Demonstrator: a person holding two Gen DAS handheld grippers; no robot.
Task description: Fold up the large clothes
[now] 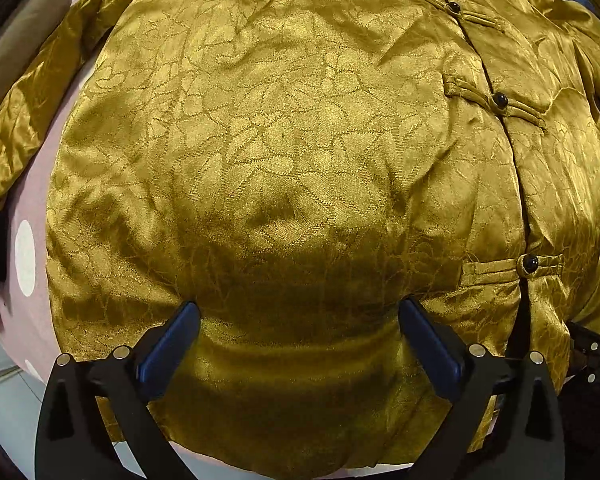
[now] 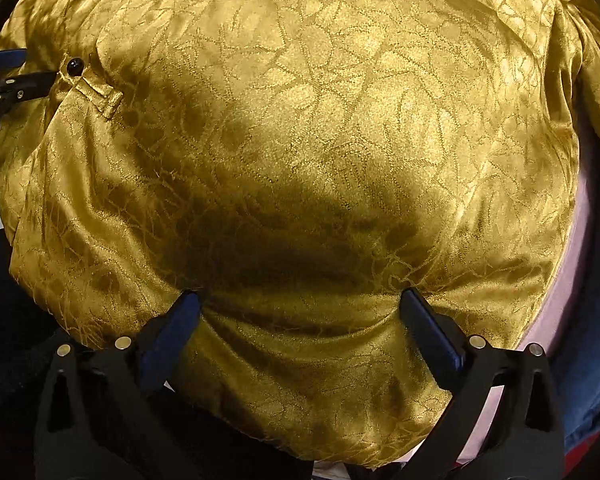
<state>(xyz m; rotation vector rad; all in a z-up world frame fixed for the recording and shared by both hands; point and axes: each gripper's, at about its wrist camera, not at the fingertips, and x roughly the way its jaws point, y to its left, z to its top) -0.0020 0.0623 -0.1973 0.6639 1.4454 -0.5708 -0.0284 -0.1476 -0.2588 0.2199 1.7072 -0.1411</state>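
The gold jacket lies spread, buttoned front up, on the pink surface. Left tool and right tool stand wide, pressing into its hem at six o'clock (nothing pinched). Judged next: closing on fabric to start folding.

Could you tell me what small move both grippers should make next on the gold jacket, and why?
Probably close both grippers to pinch the fabric. The left gripper and right gripper stand wide open, fingertips pressed into the gold jacket near its bottom hem, with a ridge of cloth bulging between each pair. Nothing is gripped yet, and the jacket lies spread flat and buttoned on the pink cover, so a fold needs a hold first.
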